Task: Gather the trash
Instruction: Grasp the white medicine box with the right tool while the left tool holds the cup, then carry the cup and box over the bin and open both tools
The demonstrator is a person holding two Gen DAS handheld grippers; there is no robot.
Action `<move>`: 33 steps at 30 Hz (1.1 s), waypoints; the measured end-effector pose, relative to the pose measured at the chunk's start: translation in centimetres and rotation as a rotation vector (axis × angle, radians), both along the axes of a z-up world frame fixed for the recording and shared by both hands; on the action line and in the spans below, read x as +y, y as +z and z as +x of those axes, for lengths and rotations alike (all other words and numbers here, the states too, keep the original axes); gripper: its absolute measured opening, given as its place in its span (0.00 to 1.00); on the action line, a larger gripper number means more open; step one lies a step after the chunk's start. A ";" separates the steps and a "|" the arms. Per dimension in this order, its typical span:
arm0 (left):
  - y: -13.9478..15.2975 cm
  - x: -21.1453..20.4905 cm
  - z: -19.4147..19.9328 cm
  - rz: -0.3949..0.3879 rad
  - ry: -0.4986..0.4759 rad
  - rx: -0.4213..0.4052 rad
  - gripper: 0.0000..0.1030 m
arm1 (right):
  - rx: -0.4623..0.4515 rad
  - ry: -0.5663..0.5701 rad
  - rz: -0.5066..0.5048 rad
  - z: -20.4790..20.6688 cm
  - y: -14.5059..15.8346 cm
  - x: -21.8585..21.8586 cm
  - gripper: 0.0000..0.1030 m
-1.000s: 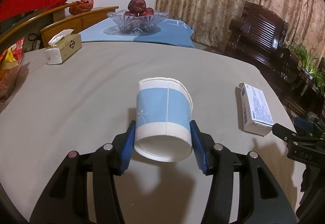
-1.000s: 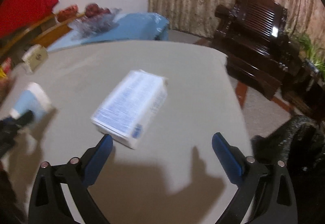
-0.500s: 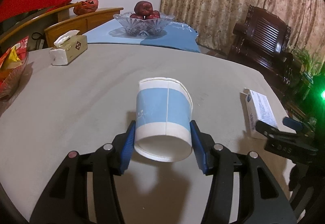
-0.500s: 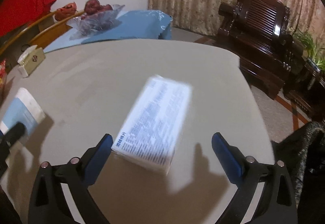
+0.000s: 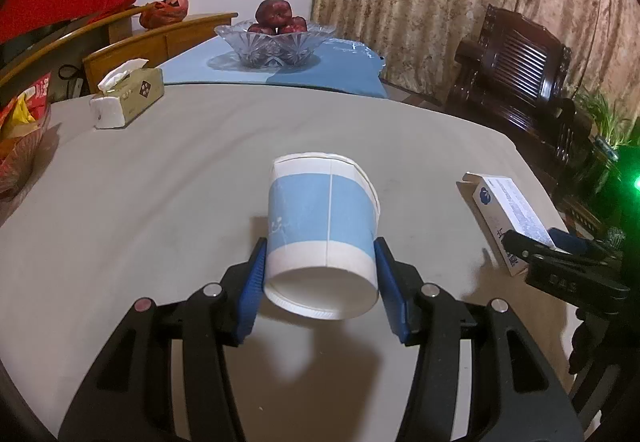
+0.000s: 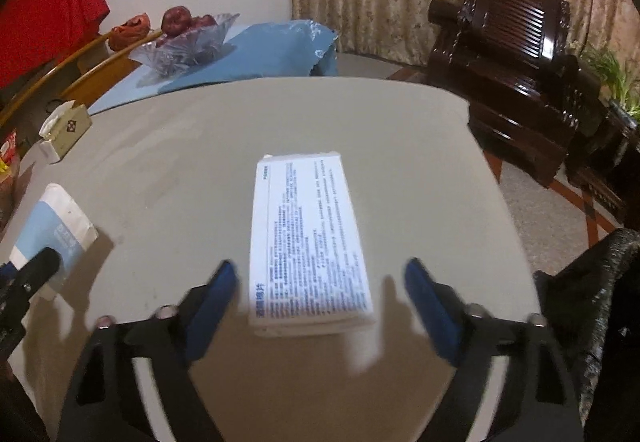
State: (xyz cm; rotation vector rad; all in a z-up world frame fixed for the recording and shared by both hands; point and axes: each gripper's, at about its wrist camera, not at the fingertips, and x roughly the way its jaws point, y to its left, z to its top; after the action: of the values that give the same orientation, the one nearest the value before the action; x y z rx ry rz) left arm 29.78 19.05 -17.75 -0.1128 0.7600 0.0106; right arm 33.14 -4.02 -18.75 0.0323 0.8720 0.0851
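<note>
The left tool (image 5: 320, 278) grips a blue-and-white paper cup (image 5: 322, 230) lying sideways, its base toward the camera. The right tool (image 6: 320, 298) is closing around a white printed box (image 6: 308, 246), not yet touching; its long axis points away along the fingers. Only the left view shows the box's end flap.

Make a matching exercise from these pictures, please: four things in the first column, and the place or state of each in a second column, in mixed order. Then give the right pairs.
Things:
1. paper cup
2. white printed box
3. tissue box
4. glass fruit bowl

Places or states:
A. on the blue cloth, far end
B. lying flat between the closing jaws of the right gripper, not yet pressed
C. gripped on its side by the left gripper
D. at the table's far left, tissue sticking out

Pairs: 1-C, 2-B, 3-D, 4-A
</note>
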 end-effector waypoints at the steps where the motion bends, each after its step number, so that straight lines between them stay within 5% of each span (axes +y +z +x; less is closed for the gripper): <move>1: 0.0 0.0 0.0 0.000 -0.001 0.000 0.49 | 0.013 0.009 0.002 0.1 -0.2 0.0 0.56; 8: 0.6 -1.0 -0.4 0.006 -0.013 -0.008 0.49 | -0.002 0.041 0.026 -1.1 0.8 -0.3 0.54; 33: 8.2 -8.8 -8.1 0.010 -0.083 -0.118 0.49 | -0.166 0.101 0.061 -11.5 12.3 -5.2 0.54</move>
State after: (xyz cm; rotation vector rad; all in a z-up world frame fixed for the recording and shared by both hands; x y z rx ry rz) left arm 21.67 10.24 -9.54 -0.0713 0.6463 -0.0709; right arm 21.65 -9.25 -6.48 0.0374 0.7046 0.2066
